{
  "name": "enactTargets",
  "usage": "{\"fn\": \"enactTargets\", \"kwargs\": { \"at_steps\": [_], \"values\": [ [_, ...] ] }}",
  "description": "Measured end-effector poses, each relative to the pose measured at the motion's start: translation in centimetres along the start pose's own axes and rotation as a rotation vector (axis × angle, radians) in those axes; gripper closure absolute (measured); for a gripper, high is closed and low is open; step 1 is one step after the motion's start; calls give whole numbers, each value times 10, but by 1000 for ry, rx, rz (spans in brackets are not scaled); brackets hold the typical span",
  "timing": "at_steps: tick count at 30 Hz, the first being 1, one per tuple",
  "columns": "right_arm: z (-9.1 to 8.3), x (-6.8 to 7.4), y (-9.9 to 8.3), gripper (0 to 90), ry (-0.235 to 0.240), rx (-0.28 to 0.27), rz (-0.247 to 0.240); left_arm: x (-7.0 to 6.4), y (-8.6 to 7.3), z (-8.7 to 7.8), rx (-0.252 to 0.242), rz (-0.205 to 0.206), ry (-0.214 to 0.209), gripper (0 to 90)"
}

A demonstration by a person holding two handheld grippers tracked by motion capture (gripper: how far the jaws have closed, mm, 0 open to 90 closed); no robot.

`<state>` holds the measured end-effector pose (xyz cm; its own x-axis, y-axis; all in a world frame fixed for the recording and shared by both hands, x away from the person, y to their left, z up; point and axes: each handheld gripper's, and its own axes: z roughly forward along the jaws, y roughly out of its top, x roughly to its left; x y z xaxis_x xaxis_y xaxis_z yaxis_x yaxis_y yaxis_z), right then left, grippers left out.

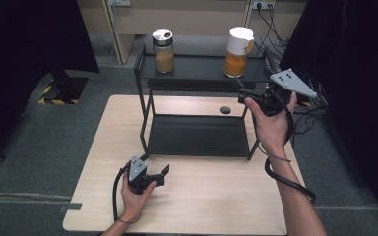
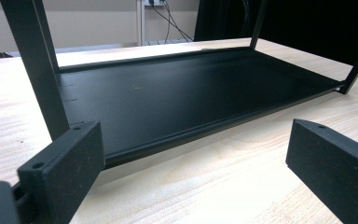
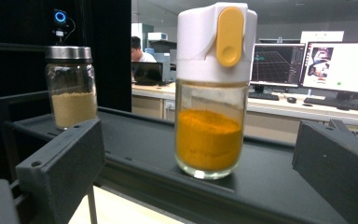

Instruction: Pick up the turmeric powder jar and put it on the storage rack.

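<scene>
A black two-tier rack [image 1: 145, 98] stands on the wooden table [image 1: 202, 201]. On its top shelf [image 3: 135, 135] are a glass jar of brown powder [image 1: 163, 51] [image 3: 71, 88] with a silver lid and a jar of orange powder [image 1: 237, 51] [image 3: 212, 93] with a white and yellow lid. My right gripper [image 1: 241, 89] [image 3: 198, 163] is open, level with the top shelf, with the orange jar a short way ahead of its jaws. My left gripper [image 1: 156, 165] [image 2: 196, 158] rests open on the table at the lower shelf's [image 2: 191, 88] front left corner, holding nothing.
A small dark object [image 1: 225, 109] lies on the table behind the rack. The rack's front left post [image 2: 37, 60] rises close to the left gripper. Cables [image 1: 307, 115] trail off the table's right. Desks with monitors [image 3: 335, 65] stand far behind.
</scene>
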<state>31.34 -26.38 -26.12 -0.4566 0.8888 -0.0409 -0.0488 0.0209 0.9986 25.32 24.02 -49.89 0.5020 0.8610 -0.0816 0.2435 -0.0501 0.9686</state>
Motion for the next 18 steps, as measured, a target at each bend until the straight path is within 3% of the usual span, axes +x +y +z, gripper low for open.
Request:
{"fn": "enactTargets", "kwargs": {
  "at_steps": [18],
  "values": [
    [-22, 5, -26, 27, 15, -4, -20, 1, 0, -1, 0, -4, 0, 37]
  ]
}}
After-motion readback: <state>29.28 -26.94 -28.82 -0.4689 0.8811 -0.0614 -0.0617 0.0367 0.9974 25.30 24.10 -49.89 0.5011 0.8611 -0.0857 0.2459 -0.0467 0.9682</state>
